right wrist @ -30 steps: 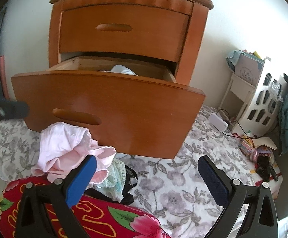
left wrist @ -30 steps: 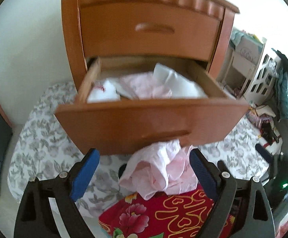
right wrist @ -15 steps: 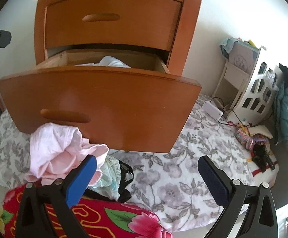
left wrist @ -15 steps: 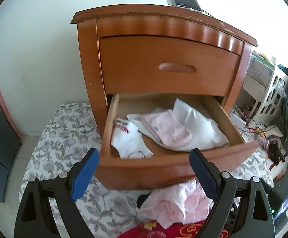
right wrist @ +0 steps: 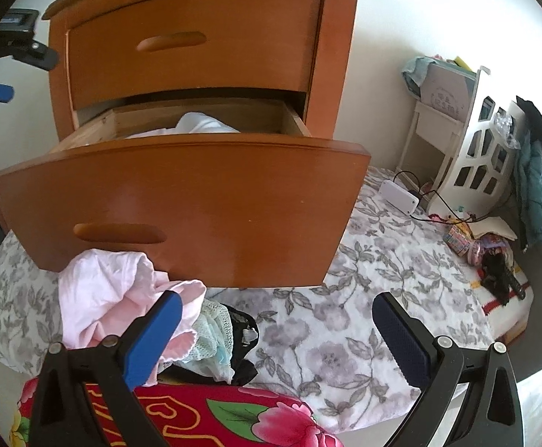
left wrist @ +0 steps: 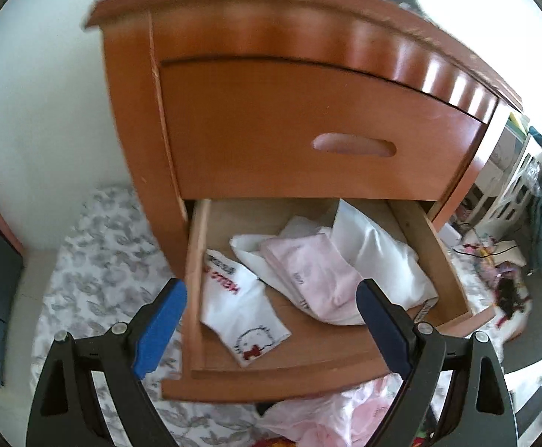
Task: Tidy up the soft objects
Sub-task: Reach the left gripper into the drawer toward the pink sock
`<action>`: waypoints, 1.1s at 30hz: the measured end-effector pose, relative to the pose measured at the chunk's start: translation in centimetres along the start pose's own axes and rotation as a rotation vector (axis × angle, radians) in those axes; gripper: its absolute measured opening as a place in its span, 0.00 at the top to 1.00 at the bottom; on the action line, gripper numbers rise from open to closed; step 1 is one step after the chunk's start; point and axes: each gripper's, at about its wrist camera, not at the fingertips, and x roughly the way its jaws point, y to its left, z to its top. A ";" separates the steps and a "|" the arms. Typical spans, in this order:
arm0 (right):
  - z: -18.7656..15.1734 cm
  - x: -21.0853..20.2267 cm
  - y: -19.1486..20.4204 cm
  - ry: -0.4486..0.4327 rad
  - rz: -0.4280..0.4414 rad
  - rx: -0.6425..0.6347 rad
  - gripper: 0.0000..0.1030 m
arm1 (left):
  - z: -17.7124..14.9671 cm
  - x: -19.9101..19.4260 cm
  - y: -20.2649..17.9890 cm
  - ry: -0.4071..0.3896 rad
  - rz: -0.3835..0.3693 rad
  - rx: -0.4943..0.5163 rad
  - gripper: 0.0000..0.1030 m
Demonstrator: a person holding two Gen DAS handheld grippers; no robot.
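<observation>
The wooden nightstand's lower drawer [left wrist: 453, 283] stands open. In it lie a white Hello Kitty garment [left wrist: 245, 316], a folded pink garment [left wrist: 308, 279] and a white garment [left wrist: 379, 253]. My left gripper [left wrist: 271, 320] is open and empty, above the drawer's front. A crumpled pink garment [right wrist: 103, 301] lies on a pile below the drawer front [right wrist: 204, 208], over a mint lace piece [right wrist: 211, 339] and a black one [right wrist: 245, 335]. My right gripper [right wrist: 274, 335] is open and empty, just right of that pile.
A floral grey sheet [right wrist: 345, 298] covers the floor mat. A red flowered blanket [right wrist: 215, 417] lies at the near edge. A white rack [right wrist: 468, 141], a power strip [right wrist: 399, 193] with cables and toys [right wrist: 487, 253] stand to the right. The upper drawer [left wrist: 308, 130] is shut.
My left gripper has risen from the pink garment pile and moved over the open drawer, looking down into it. My right gripper has shifted only slightly.
</observation>
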 end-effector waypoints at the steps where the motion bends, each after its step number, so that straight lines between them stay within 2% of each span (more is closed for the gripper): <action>1: -0.1 0.1 0.0 0.002 0.002 -0.002 0.00 | 0.2 0.4 0.1 0.013 -0.003 -0.006 0.10; 6: -0.2 0.3 0.5 0.005 0.005 -0.027 0.00 | 2.0 2.9 0.8 0.078 0.012 -0.008 0.10; 11: -0.4 0.7 0.6 0.023 0.014 -0.035 0.00 | 2.8 5.7 1.7 0.168 -0.022 -0.051 0.10; 18: -0.5 1.2 0.5 0.046 0.023 -0.028 0.00 | 3.5 9.1 1.0 0.284 -0.031 -0.013 0.10; 23: -0.5 1.6 0.7 0.059 0.027 -0.035 0.00 | 3.6 11.0 0.2 0.332 0.001 0.040 0.10; 33: -0.6 1.9 0.7 0.074 0.033 -0.035 0.00 | 3.6 13.5 0.8 0.387 0.014 0.003 0.13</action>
